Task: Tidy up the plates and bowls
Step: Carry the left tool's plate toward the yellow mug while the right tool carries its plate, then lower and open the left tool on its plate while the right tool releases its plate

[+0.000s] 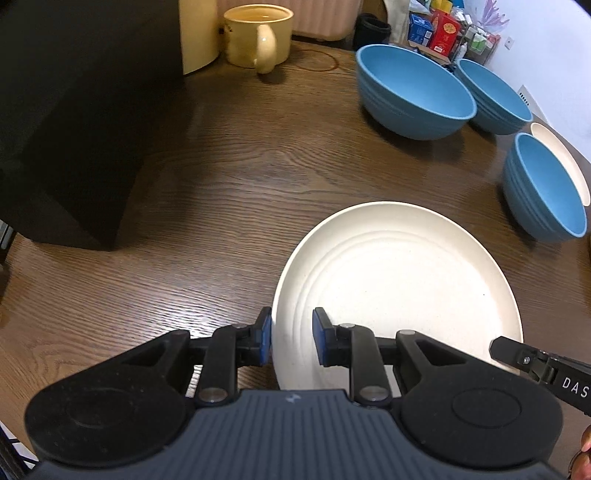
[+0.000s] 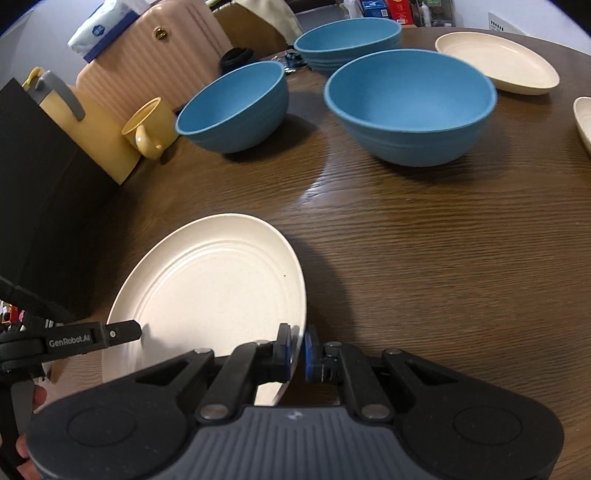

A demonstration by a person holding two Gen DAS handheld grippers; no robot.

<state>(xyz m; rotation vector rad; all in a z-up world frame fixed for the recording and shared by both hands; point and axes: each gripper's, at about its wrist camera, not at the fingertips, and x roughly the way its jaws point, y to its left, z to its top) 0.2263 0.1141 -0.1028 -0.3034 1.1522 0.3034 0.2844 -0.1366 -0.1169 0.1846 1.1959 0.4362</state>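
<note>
Plates and bowls sat on the brown wood-grain table (image 1: 221, 206). Seen from the left wrist, the left gripper (image 1: 291, 338) clamped the left rim of the round cream ridged plate (image 1: 399, 291); three blue ribbed bowls (image 1: 413, 92) stood beyond, with a yellow mug (image 1: 258, 35) far back.

Only the right wrist view showed the right gripper (image 2: 297, 350) shut on that plate's right rim, the plate tilted, its left edge higher, plus another cream plate (image 2: 498, 62) behind the bowls.
</note>
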